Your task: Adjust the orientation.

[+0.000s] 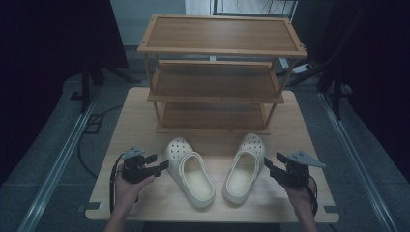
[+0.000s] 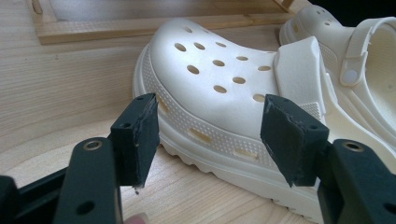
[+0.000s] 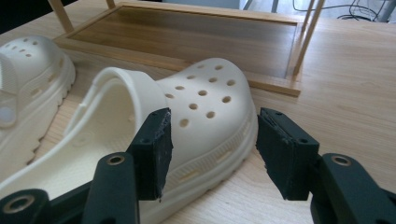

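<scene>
Two cream clogs lie on the wooden table in front of a shelf rack. The left clog (image 1: 189, 171) (image 2: 224, 93) has its toe toward the rack, and so does the right clog (image 1: 245, 166) (image 3: 196, 121). My left gripper (image 1: 159, 163) (image 2: 210, 135) is open just left of the left clog, its jaws framing the clog's side without touching. My right gripper (image 1: 270, 166) (image 3: 212, 149) is open just right of the right clog, its jaws level with the clog's toe side. Nothing is held.
A three-tier wooden shoe rack (image 1: 220, 72) stands at the back of the table (image 1: 140, 116), its shelves bare; its bottom shelf (image 3: 187, 37) lies just beyond the clogs. Dark stands and cables sit on the floor around the table.
</scene>
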A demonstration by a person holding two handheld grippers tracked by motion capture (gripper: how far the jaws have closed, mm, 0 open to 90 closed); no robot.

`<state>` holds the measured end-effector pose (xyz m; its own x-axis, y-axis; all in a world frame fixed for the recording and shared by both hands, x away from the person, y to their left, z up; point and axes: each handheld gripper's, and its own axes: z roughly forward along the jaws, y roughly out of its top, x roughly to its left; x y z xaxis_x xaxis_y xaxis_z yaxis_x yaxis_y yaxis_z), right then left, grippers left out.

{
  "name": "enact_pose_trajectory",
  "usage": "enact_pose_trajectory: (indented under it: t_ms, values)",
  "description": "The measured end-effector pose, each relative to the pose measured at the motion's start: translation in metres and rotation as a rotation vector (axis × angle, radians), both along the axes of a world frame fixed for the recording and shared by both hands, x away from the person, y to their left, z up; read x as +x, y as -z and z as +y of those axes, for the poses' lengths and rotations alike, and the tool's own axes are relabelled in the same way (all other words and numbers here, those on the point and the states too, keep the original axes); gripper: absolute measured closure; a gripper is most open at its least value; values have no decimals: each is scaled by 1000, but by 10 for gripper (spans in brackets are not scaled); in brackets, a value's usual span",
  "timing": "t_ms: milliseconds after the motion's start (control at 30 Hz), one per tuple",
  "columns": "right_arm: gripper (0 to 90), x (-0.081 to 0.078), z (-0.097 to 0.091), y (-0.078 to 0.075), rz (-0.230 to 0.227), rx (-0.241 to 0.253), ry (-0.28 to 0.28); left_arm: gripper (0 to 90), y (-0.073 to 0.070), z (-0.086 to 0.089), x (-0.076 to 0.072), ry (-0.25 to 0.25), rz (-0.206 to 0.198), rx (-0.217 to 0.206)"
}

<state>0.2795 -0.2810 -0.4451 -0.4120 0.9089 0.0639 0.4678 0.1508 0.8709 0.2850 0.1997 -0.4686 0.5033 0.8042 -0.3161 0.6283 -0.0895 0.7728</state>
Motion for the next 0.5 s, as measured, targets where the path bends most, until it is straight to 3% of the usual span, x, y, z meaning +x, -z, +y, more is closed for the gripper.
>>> enact_pose_trajectory:
  t_ms: [500]
  values:
    - [451,-1,39,-7,-16,-14,-123,375,0,0,0,1,0,-2]
